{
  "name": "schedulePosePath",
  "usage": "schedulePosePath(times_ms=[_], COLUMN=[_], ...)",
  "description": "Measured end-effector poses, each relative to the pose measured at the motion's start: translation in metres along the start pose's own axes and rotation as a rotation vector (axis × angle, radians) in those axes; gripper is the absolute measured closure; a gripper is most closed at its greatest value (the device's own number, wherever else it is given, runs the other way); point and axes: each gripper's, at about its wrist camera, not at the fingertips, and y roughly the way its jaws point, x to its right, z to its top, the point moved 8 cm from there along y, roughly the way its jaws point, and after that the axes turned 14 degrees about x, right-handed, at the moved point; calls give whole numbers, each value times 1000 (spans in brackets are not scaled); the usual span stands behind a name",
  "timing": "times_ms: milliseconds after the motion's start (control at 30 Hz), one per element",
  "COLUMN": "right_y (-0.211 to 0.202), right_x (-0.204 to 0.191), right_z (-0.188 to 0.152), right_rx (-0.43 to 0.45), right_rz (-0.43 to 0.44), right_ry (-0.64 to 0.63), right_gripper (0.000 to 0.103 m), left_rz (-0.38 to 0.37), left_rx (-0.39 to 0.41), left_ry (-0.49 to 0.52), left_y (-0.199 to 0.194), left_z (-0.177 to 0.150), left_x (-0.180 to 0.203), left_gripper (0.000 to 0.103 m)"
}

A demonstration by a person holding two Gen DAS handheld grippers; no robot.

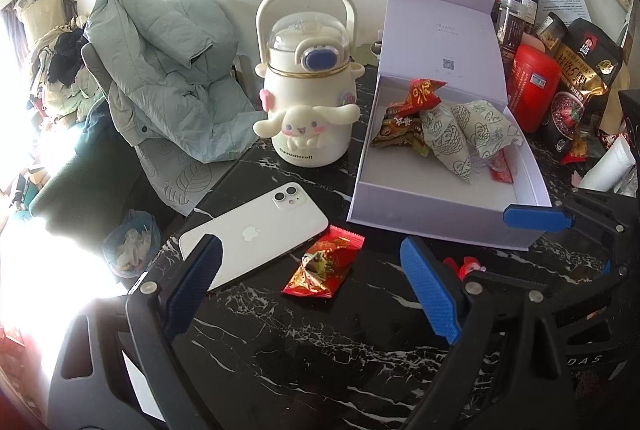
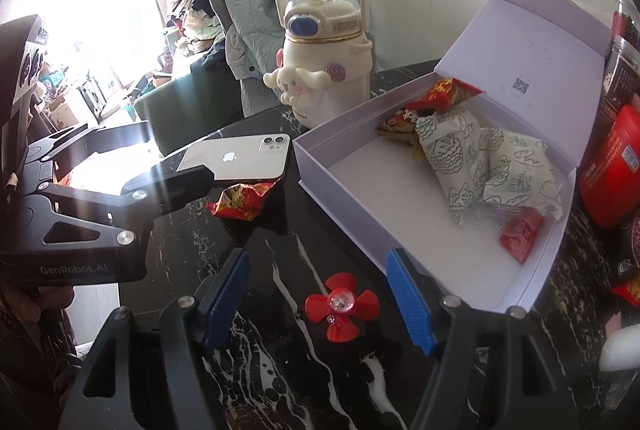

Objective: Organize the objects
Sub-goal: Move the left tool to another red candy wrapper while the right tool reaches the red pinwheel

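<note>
Nearest the left wrist camera, the left tool (image 1: pixel 312 282) stands wide with nothing between its 2 blue pads, hanging over the black marbled bench (image 1: pixel 304 358). Just past its tips lies a red snack packet (image 1: pixel 323 267), touching the near edge of a white phone (image 1: pixel 256 233) that lies face down.

The right tool (image 2: pixel 318 296) is parted to a middling width and grips nothing; a red flower-shaped toy (image 2: pixel 341 307) lies on the bench between its pads, untouched by either.

Beyond both tools sits an open white box (image 1: pixel 412 202), its lid standing upright at the back. Inside, toward the far end, are 2 pale printed packets (image 1: pixel 460 134), red snack packets (image 1: pixel 420 92) and 1 small red sachet (image 1: pixel 502 168).

Left of the box stands a cream character bottle (image 1: pixel 306 86) with a loop handle. Behind it a pale green jacket (image 1: pixel 168 70) drapes over a chair. To the right of the box crowd a red canister (image 1: pixel 534 86), a dark foil bag (image 1: pixel 580 86) and clear jars (image 1: pixel 514 14).
</note>
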Motion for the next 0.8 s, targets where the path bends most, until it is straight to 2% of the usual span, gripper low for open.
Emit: schedulePosePath(times_ms=[200, 333, 500, 800], right_y=[6, 6, 3, 15], right_x=[-9, -4, 15, 21], right_z=[-21, -27, -41, -55], right_rx=[-30, 6, 71, 69], right_rz=[22, -16, -53, -61], right_ry=[-14, 19, 141, 177], right_gripper=[31, 31, 31, 31], left_rz=[-39, -70, -88, -122], left_rx=[-24, -18, -18, -63], left_ry=[-9, 22, 42, 27], left_y=[9, 14, 23, 47], left_z=[-20, -27, -34, -50], left_x=[-1, 6, 10, 13], left_gripper=[12, 12, 12, 12])
